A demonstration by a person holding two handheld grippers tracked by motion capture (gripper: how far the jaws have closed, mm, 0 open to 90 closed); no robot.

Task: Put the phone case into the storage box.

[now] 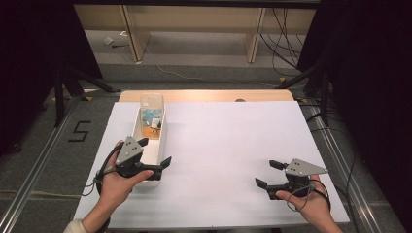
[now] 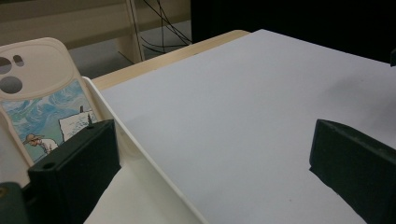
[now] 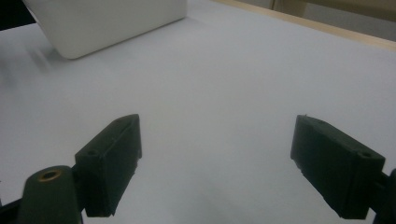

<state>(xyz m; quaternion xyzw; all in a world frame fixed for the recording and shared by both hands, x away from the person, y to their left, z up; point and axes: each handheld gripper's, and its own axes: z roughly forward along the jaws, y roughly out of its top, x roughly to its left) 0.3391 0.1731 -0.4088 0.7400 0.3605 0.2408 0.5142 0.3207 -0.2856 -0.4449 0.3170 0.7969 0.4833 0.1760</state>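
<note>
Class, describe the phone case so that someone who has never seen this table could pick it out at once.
Start at the white sheet covering the table, then find the long white tray on its left side, by the left gripper. The phone case leans upright at the tray's far end; it alone carries a blue cartoon picture and camera holes.

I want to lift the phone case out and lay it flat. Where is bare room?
Bare white sheet lies between the white bin and the right tool. It is crowded at the bin, where the left tool straddles its wall near the phone case.
</note>
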